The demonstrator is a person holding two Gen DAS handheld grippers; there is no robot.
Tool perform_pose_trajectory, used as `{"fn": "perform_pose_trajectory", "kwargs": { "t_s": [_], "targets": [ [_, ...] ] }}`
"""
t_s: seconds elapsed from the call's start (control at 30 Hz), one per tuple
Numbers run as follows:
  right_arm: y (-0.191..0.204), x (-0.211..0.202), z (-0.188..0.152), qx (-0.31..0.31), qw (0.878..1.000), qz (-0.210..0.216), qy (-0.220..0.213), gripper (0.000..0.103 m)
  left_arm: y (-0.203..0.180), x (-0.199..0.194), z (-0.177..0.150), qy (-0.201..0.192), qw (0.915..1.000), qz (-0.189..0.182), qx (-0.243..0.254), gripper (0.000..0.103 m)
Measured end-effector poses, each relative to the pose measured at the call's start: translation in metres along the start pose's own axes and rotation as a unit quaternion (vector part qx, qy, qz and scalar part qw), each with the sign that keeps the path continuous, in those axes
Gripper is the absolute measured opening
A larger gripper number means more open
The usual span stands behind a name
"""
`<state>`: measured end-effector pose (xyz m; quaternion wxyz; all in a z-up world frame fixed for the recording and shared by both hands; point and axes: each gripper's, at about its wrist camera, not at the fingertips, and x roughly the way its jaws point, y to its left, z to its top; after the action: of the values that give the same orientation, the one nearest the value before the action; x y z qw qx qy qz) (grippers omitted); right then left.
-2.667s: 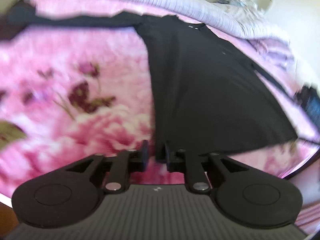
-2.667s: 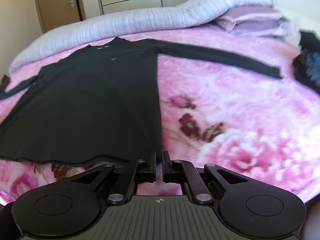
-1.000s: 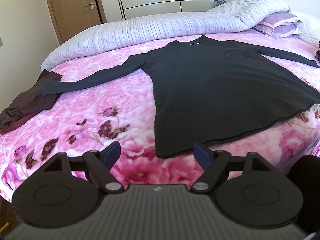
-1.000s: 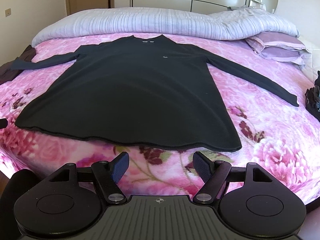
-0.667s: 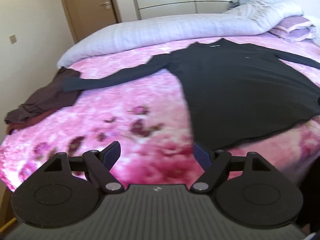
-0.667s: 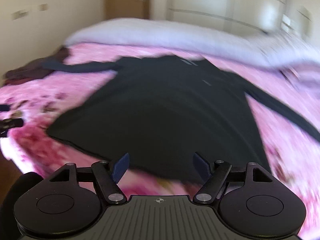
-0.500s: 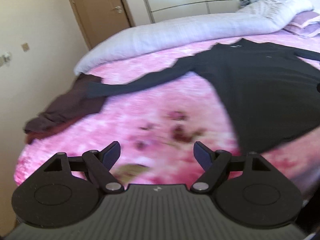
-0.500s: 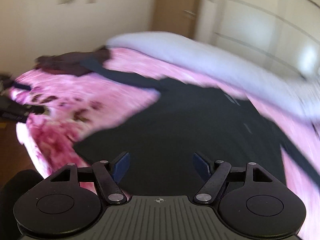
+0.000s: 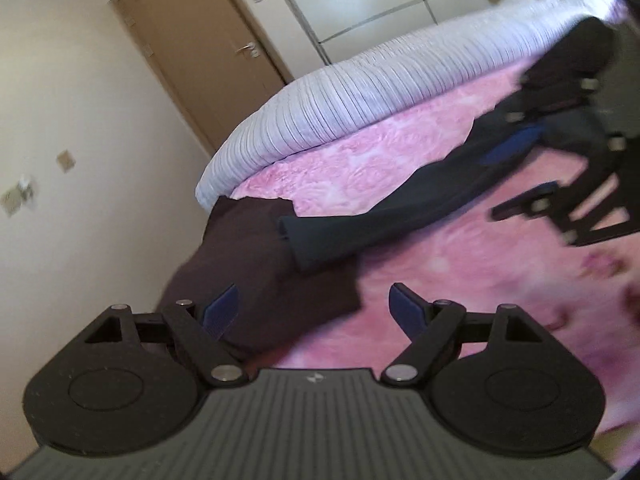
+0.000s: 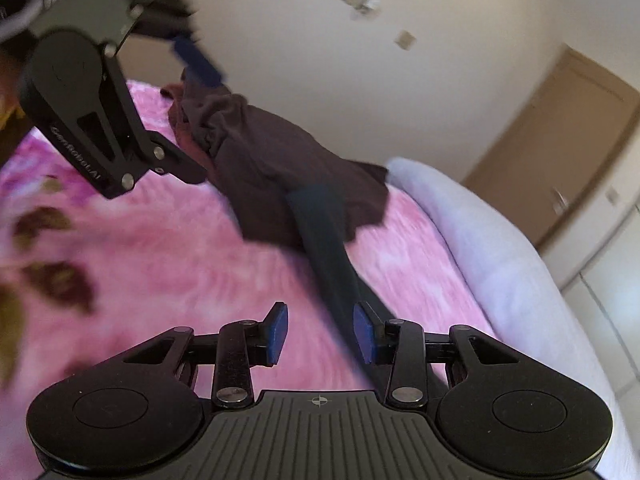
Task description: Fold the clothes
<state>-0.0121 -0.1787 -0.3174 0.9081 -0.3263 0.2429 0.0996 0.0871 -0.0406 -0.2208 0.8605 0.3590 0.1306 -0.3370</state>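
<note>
The black long-sleeved garment's sleeve (image 9: 360, 224) runs from the right of the left wrist frame down to its centre, its cuff lying on a dark brown garment (image 9: 256, 264) at the edge of the pink floral bedspread (image 9: 460, 280). The left gripper (image 9: 316, 312) stands spread wide with nothing between its pads. The right gripper (image 10: 320, 330) is closing, jaws partly apart, the sleeve (image 10: 328, 256) running just beside its right pad in the lower centre, not yet pinched. A striped lilac duvet (image 9: 360, 92) lies across the upper frame.

Black sleeve (image 9: 400, 208) on pink floral bedspread (image 9: 360, 168); dark brown garment (image 9: 248, 256); lilac striped duvet (image 9: 360, 96); brown door (image 9: 192, 48); cream wall (image 9: 60, 100).
</note>
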Motion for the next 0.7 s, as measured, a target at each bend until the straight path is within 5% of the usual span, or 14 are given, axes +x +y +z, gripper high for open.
{"fn": "perform_pose_trajectory", "kwargs": {
  "t_s": [0.2, 0.47, 0.5, 0.53, 0.57, 0.7],
  "targets": [
    [0.001, 0.095, 0.024, -0.045, 0.999, 0.004, -0.014, 0.024, 0.014, 0.044, -0.02, 0.012, 0.9999, 0.006, 0.006, 0.079],
    [0.019, 0.173, 0.047, -0.109, 0.994, 0.001, -0.02, 0.024, 0.022, 0.067, -0.04, 0.021, 0.999, 0.011, -0.037, 0.079],
    [0.018, 0.178, 0.048, -0.108, 0.994, -0.005, -0.019, 0.023, 0.022, 0.066, -0.04, 0.021, 0.999, 0.012, -0.037, 0.079],
    [0.018, 0.183, 0.048, -0.107, 0.994, -0.011, -0.018, 0.005, 0.022, 0.066, -0.04, 0.02, 0.9991, 0.013, -0.036, 0.079],
    [0.017, 0.183, 0.047, -0.1, 0.995, -0.021, -0.022, 0.001, 0.022, 0.065, -0.04, 0.019, 0.9991, 0.015, -0.036, 0.079],
    [-0.021, 0.148, 0.047, -0.002, 0.997, -0.02, -0.069, 0.001, 0.017, 0.053, -0.029, 0.005, 0.9989, 0.013, -0.044, 0.079]
  ]
}}
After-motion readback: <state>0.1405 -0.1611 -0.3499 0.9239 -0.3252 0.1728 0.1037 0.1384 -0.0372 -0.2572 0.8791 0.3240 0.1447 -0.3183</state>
